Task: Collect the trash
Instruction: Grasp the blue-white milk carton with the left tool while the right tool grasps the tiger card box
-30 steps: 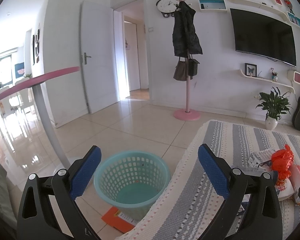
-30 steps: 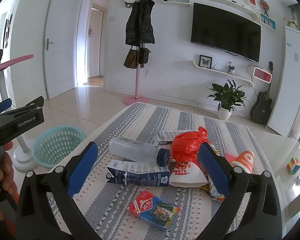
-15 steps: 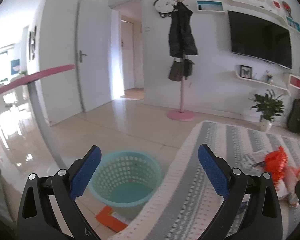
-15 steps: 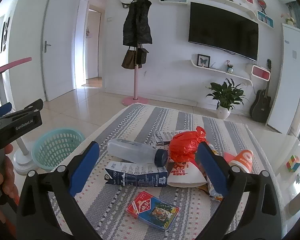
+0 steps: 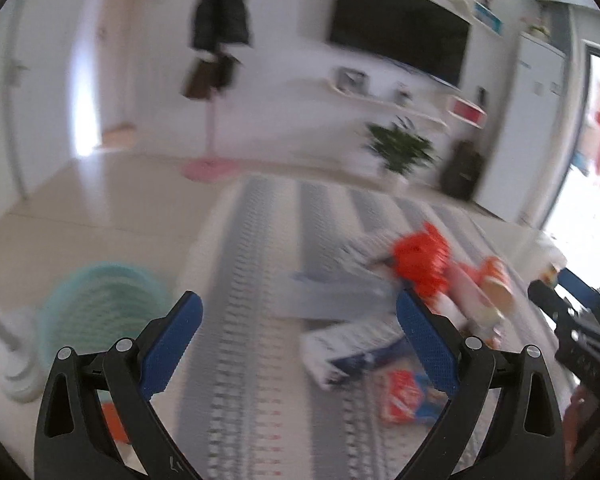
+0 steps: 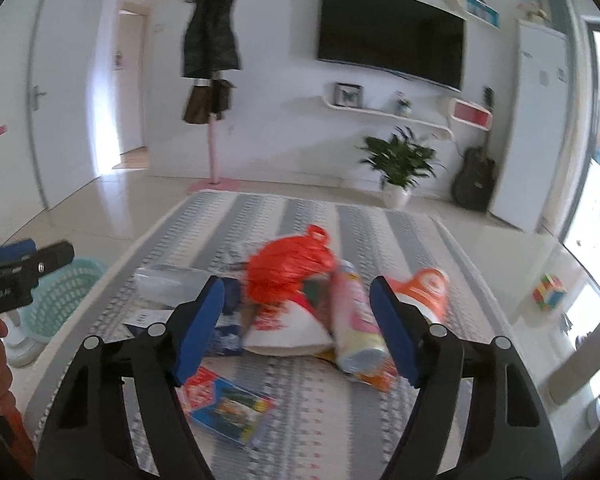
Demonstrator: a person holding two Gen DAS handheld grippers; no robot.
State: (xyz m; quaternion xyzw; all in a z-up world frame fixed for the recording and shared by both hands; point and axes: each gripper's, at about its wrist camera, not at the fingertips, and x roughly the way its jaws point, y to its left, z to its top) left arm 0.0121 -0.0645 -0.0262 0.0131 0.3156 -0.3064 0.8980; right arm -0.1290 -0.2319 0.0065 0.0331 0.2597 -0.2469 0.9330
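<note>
A trash pile lies on the striped rug (image 6: 340, 224): a red plastic bag (image 6: 290, 268), a clear bottle (image 6: 168, 280), a white-and-blue carton (image 5: 352, 344), a white paper cone (image 6: 284, 328), a pink tube (image 6: 352, 320), an orange-and-white cup (image 6: 430, 292) and a red-and-blue card pack (image 6: 224, 404). My right gripper (image 6: 298, 286) hovers just short of the bag and the tube. Its jaws are closing, and the pads touch nothing. My left gripper (image 5: 299, 300) stands open over the rug, left of the pile. The teal basket (image 5: 96, 304) sits on the floor off the rug's left edge.
A white stand base (image 5: 16, 360) and an orange paper (image 5: 114, 420) lie by the basket. A coat stand (image 6: 212, 60), a potted plant (image 6: 400, 160) and a guitar (image 6: 474, 178) line the far wall. A coloured cube (image 6: 548, 292) sits on the floor to the right.
The left wrist view has swung right, from the basket toward the trash pile, and tilted down. My right gripper has moved closer to the pile and its jaws have narrowed.
</note>
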